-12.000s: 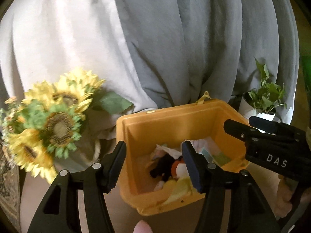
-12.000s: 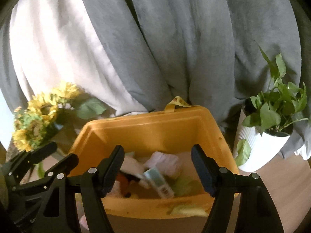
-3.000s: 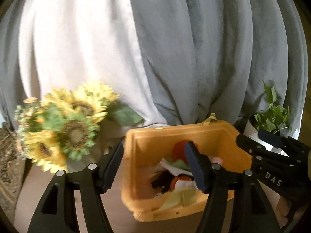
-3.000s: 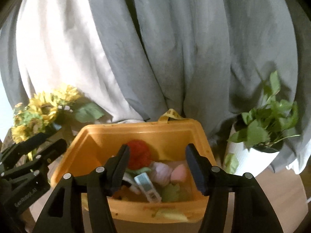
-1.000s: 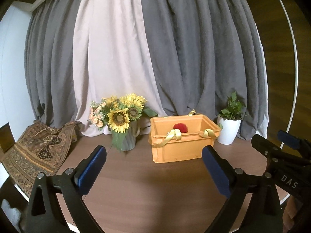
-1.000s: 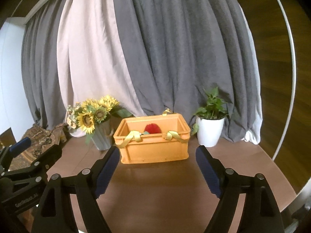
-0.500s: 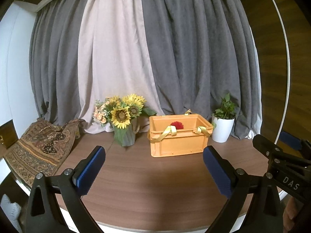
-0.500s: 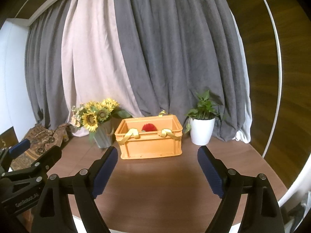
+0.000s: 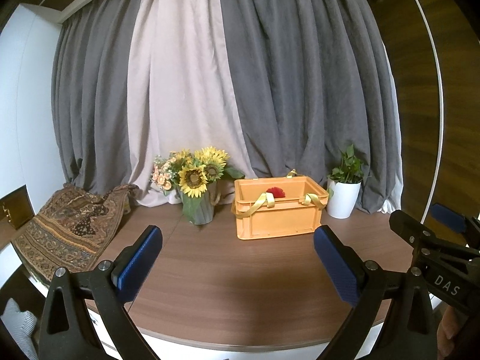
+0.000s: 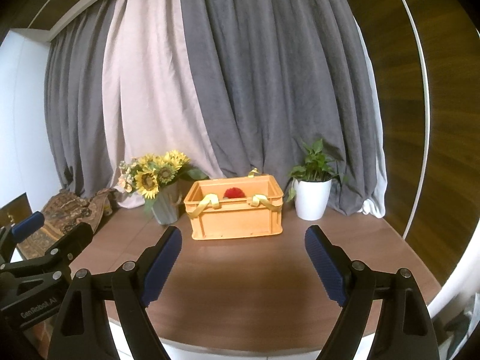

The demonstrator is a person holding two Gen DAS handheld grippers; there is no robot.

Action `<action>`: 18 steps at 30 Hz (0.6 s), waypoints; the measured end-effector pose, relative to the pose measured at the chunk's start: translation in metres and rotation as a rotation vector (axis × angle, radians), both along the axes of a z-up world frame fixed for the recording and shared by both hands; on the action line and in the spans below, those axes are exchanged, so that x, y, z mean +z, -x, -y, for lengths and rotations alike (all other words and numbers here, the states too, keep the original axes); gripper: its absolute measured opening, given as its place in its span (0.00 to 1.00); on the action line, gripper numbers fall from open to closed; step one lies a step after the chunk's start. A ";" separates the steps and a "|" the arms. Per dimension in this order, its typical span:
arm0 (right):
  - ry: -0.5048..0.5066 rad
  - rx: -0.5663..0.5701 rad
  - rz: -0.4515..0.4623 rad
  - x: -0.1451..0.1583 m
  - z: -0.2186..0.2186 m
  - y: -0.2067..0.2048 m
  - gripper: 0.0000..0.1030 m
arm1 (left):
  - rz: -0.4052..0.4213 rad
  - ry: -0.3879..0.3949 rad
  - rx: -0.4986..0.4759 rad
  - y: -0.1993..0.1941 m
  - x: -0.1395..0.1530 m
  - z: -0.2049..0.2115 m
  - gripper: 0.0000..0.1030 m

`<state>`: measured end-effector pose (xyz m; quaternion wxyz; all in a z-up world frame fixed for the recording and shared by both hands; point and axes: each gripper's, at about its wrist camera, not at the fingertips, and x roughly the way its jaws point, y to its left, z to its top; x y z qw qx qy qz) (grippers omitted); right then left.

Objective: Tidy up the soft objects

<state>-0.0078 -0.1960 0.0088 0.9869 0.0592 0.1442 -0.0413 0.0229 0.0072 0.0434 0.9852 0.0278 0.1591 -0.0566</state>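
Left gripper (image 9: 237, 258): held low over near edge of table (image 9: 240, 273), aimed slightly down toward far side. Jaws wide apart, blue pads (image 9: 141, 258) bare, nothing between, touching nothing. Seen also at lower left of right wrist view.

Right gripper (image 10: 241, 258): same pose, beside the left one, low over near table edge, tilted slightly down. Jaws wide apart, just been opening a little; pads (image 10: 324, 267) bare, nothing held or touched. Black frame w/ "DAS" lettering seen at lower right of left wrist view. Bit of a hand (image 9: 450, 327) visible below it at frame edge.

Orange crate (image 10: 237, 211): upright on table, far side, well apart from both grippers, roughly centred between right gripper's jaws in its own view. Yellow straps (image 10: 207, 204) draped over front rim, two loops. Red fluffy soft object (image 10: 234, 192) inside, top showing above rim toward back. Other contents not visible from here.

Sunflower bouquet (image 10: 153, 177) in grey vase: just left of crate, near it, apart.

Potted plant (image 10: 313, 193), white pot: just right of crate, apart.

Patterned cloth (image 9: 69, 228): heaped at far left of table, hanging over edge.

Grey and pale curtains (image 10: 228, 84): backdrop behind all items.
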 end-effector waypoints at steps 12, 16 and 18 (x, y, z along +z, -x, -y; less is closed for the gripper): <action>0.002 0.000 0.001 0.000 0.000 0.003 0.83 | -0.001 0.000 0.002 0.002 0.001 0.000 1.00; 0.002 0.001 0.002 0.000 -0.001 0.004 0.83 | 0.000 0.001 0.003 0.002 0.001 0.000 1.00; 0.002 0.001 0.000 0.000 -0.001 0.005 0.83 | 0.003 0.000 0.007 0.004 0.001 0.000 1.00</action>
